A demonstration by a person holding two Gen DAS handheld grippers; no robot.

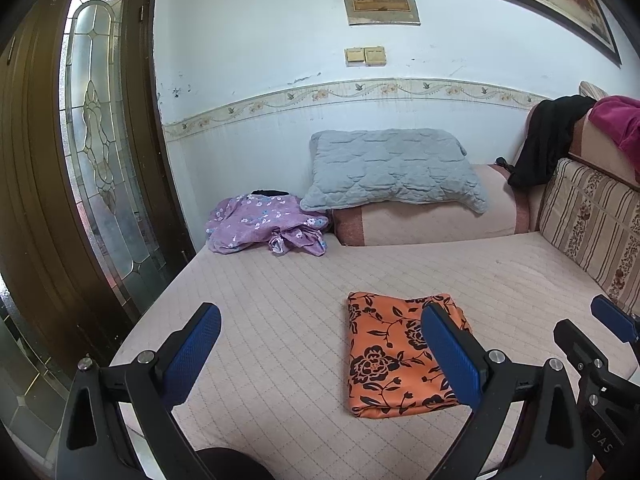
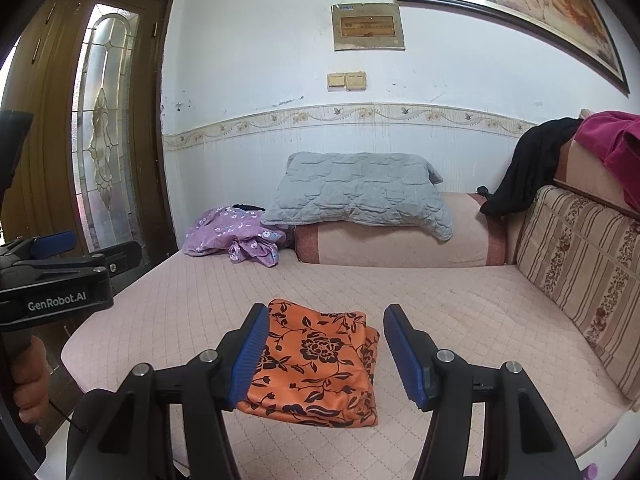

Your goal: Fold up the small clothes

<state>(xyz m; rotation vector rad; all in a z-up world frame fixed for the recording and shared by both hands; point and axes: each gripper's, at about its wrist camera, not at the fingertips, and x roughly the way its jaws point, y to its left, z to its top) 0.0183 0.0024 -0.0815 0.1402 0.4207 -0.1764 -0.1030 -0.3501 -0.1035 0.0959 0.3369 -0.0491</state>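
Note:
An orange cloth with black flowers [image 1: 394, 358] lies folded into a flat rectangle on the pink quilted bed [image 1: 280, 288]; it also shows in the right wrist view [image 2: 316, 364]. My left gripper [image 1: 320, 352] is open and empty, above the bed to the cloth's left. My right gripper [image 2: 324, 356] is open and empty, above the cloth's near edge, apart from it. A crumpled purple flowered garment [image 1: 262, 224] lies at the bed's far left corner, also seen in the right wrist view [image 2: 236, 236].
A grey quilted pillow [image 1: 392, 168] rests on a pink bolster [image 1: 432, 220] against the wall. A striped backrest cushion [image 1: 596, 228] lines the right side, with black [image 1: 548, 140] and magenta [image 1: 616, 124] clothes above. A wooden glass door [image 1: 92, 140] stands left.

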